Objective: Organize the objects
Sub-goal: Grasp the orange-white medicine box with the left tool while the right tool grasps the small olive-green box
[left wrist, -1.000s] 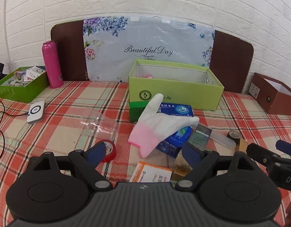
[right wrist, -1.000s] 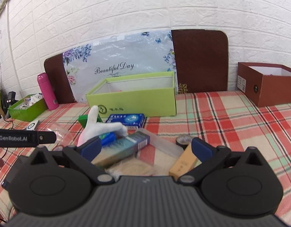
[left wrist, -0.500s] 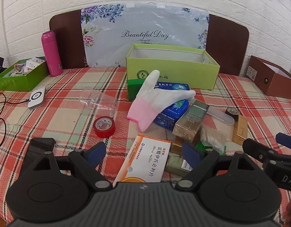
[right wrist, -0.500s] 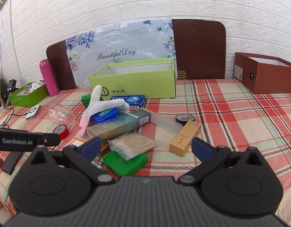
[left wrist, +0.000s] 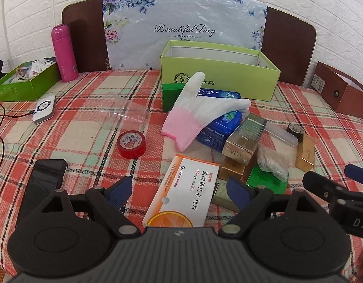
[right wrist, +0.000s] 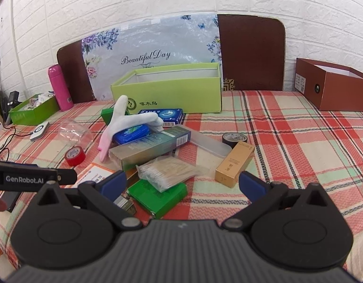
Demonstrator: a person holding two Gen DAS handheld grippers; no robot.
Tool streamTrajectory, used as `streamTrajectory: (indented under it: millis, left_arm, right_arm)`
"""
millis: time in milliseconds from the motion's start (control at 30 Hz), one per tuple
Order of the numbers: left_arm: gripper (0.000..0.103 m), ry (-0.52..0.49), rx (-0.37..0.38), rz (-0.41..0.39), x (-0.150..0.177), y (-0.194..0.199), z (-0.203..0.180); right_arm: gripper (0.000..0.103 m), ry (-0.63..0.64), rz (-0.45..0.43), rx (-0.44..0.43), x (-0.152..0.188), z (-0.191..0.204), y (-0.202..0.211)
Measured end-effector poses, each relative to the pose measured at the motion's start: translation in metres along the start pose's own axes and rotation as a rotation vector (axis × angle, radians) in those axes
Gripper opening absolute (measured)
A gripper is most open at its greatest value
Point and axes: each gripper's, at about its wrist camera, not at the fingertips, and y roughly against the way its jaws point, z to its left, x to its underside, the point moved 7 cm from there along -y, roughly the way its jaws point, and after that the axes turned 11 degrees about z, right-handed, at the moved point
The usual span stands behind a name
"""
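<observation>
A pile of small items lies in front of an open lime-green box (left wrist: 219, 83) (right wrist: 172, 94): a white and pink glove (left wrist: 200, 110) (right wrist: 124, 120), blue boxes (left wrist: 219, 129), a long VIVX carton (left wrist: 245, 139) (right wrist: 148, 147), a bag of cotton swabs (right wrist: 167, 171), a green box (right wrist: 157, 197), a gold box (right wrist: 235, 164) and an orange and white medicine box (left wrist: 188, 193). My left gripper (left wrist: 179, 189) is open above the medicine box. My right gripper (right wrist: 181, 185) is open above the green box and swabs. Both are empty.
A red tape roll (left wrist: 131, 143), a clear plastic cup (left wrist: 124, 113), a black tape roll (right wrist: 234, 138), a pink bottle (left wrist: 63, 52), a dark green tray (left wrist: 23, 82), a white charger (left wrist: 43, 108) with a cable and a brown box (right wrist: 332, 87) stand around. A black phone (left wrist: 48, 172) lies near left.
Both grippers have pulled back and risen, so more of the pile and the near table shows. The objects have not moved.
</observation>
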Motion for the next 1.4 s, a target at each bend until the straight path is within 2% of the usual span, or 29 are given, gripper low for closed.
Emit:
streamTrajectory:
  millis: [133,233,300,400,433,467,533,600,667,733,800,900,967,1067,1167,1200,1300,1367,1400]
  left_arm:
    - [0.09,0.005,0.026,-0.009,0.003,0.002,0.018]
    - [0.09,-0.049,0.051,-0.007,0.016,0.002,0.028]
    - [0.09,-0.073,0.068,0.008,0.026,-0.002,0.03]
    - [0.09,-0.064,0.105,0.045,0.033,-0.014,0.027]
    - [0.09,-0.063,0.12,0.055,0.033,-0.017,0.023]
    - [0.086,-0.07,0.13,0.059,0.032,-0.021,0.019]
    - [0.086,-0.093,0.133,0.065,0.03,-0.032,0.013]
    - [0.082,-0.1,0.128,0.104,0.03,-0.046,0.011]
    - [0.075,-0.1,0.118,0.103,0.031,-0.053,0.013]
    - [0.073,-0.112,0.11,0.095,0.031,-0.05,0.017]
    - [0.073,-0.103,0.12,0.107,0.033,-0.046,0.024]
    - [0.073,-0.112,0.095,0.116,0.038,-0.038,0.031]
    - [0.073,-0.105,0.09,0.12,0.041,-0.033,0.034]
    - [0.073,-0.054,0.116,0.137,0.042,-0.031,0.035]
    - [0.074,-0.045,0.123,0.148,0.04,-0.035,0.027]
    - [0.075,-0.049,0.114,0.148,0.038,-0.038,0.025]
    - [0.078,-0.057,0.075,0.147,0.031,-0.046,0.019]
    - [0.079,-0.059,0.054,0.146,0.028,-0.049,0.017]
    - [0.079,-0.063,0.048,0.144,0.027,-0.05,0.016]
  right_arm:
    - [0.103,0.02,0.025,-0.023,0.005,0.004,-0.004]
    - [0.103,0.043,0.055,-0.082,0.012,0.011,-0.01]
    - [0.103,0.062,0.091,-0.127,0.019,0.021,-0.018]
    - [0.102,0.104,0.118,-0.134,0.027,0.038,-0.029]
    - [0.097,0.128,0.104,-0.147,0.028,0.045,-0.029]
    - [0.091,0.156,0.092,-0.164,0.028,0.05,-0.029]
    - [0.087,0.212,0.071,-0.181,0.026,0.056,-0.028]
    - [0.078,0.255,0.076,-0.189,0.023,0.057,-0.032]
    - [0.063,0.287,0.096,-0.201,0.021,0.058,-0.036]
    - [0.06,0.335,0.097,-0.214,0.02,0.063,-0.039]
    - [0.054,0.387,0.101,-0.229,0.021,0.07,-0.043]
    - [0.045,0.443,0.125,-0.264,0.023,0.081,-0.054]
    - [0.032,0.472,0.134,-0.238,0.026,0.085,-0.062]
    - [0.022,0.423,0.162,-0.19,0.03,0.081,-0.062]
    - [0.022,0.299,0.241,-0.131,0.041,0.073,-0.054]
    - [0.022,0.282,0.252,-0.142,0.047,0.074,-0.048]
    - [0.024,0.278,0.248,-0.186,0.058,0.081,-0.033]
    - [0.031,0.285,0.229,-0.156,0.057,0.081,-0.03]
    - [0.032,0.287,0.22,-0.141,0.055,0.081,-0.031]
